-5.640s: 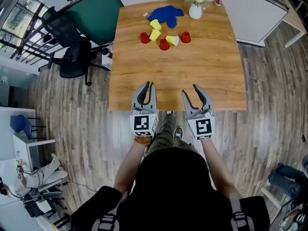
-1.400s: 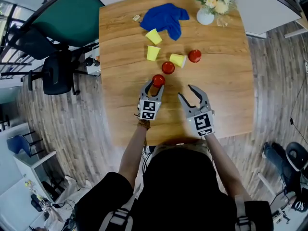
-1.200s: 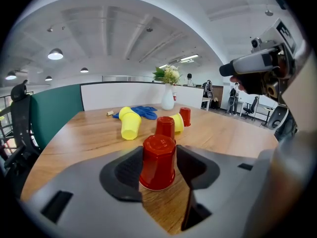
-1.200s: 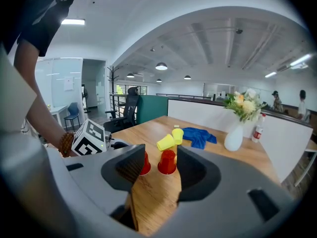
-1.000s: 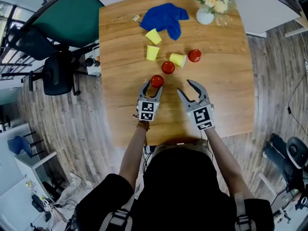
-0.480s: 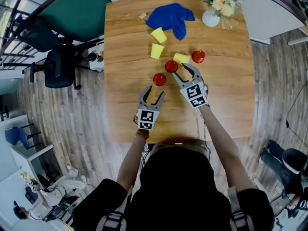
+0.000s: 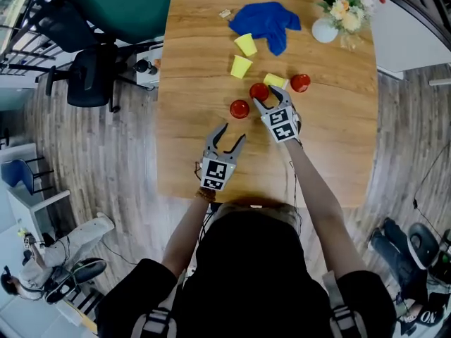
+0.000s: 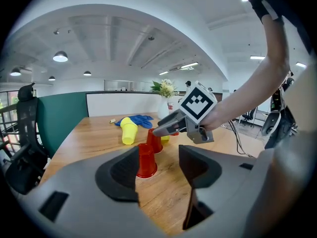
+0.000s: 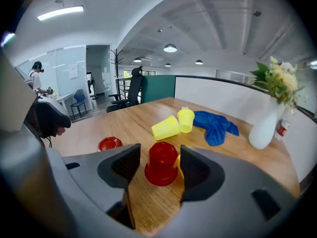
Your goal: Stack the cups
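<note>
Red cup [image 9: 161, 163]: glossy plastic, tapered, upside down on the wood-grain tabletop [image 7: 331, 139], standing between the jaws of the right tool [image 7: 270, 96]. Those jaws are apart and have just been opening; the pads aren't pressing on it. Fallen yellow cup [image 7: 275, 81] lies on its side just behind it, by the right jaw. Second red cup [image 7: 239, 108], also inverted, sits near on the left, ahead of the left tool [image 7: 233, 132], whose jaws are wide apart with nothing gripped. Third red cup [image 7: 300, 83] is off to the right. Middle yellow cup [image 7: 240, 66] and rear yellow cup [image 7: 246, 44] are farther back, the rear one beside a crumpled blue cloth [image 7: 266, 21]. Round white vase [image 7: 325, 30] with flowers stands at the far corner.
</note>
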`<state>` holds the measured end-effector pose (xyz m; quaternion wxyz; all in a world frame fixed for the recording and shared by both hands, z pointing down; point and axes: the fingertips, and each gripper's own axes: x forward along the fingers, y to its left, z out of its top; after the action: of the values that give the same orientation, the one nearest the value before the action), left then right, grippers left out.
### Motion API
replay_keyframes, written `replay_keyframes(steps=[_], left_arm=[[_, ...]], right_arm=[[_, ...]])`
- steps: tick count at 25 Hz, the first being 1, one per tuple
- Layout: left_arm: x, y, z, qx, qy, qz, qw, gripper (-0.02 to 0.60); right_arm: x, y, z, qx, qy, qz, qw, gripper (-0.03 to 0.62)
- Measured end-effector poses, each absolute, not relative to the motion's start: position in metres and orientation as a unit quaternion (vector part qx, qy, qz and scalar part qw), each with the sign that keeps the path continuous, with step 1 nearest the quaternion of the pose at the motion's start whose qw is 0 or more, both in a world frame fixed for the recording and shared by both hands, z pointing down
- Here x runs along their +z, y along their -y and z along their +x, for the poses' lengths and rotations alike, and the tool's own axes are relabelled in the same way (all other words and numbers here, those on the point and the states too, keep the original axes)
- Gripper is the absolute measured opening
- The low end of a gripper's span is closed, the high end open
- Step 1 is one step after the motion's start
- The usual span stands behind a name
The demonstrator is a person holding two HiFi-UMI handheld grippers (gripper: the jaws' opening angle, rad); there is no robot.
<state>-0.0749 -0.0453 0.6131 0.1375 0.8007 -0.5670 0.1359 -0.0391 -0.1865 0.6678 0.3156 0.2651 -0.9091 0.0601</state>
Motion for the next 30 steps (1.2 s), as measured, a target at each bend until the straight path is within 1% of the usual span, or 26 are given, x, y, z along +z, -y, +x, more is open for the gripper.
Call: replay_keyframes(steps=[5,6,8,9,16,30], left_arm=[[0.613,0.038,-0.077,0.138,0.569,0.799,0.137,0.258],[0.613,0.036,-0.078,0.139,0.57,0.798,0.138,0.258],[0.615,0.035,-0.08,0.141,0.571,0.797,0.139,0.258],[0.616,0.035,-0.08,0.141,0.571,0.797,0.14,0.258],[0.611,0.039,-0.077,0.135,0.571,0.799,0.134,0.258],[0.614,0.039,-0.063,0.134,0.562,0.805,0.133,0.256]], right_arm=[[0.683,0.19,-0.045,0.084,0.902,0.268,0.328,0.267],[0.684,0.19,-0.044,0.088,0.901,0.271,0.329,0.256],[0.684,0.191,-0.042,0.09,0.9,0.276,0.325,0.206],[0.683,0.192,-0.041,0.089,0.901,0.278,0.322,0.196],[0.662,0.177,-0.022,0.086,0.905,0.289,0.3,0.206],[0.676,0.125,-0.013,0.081,0.909,0.258,0.318,0.206]])
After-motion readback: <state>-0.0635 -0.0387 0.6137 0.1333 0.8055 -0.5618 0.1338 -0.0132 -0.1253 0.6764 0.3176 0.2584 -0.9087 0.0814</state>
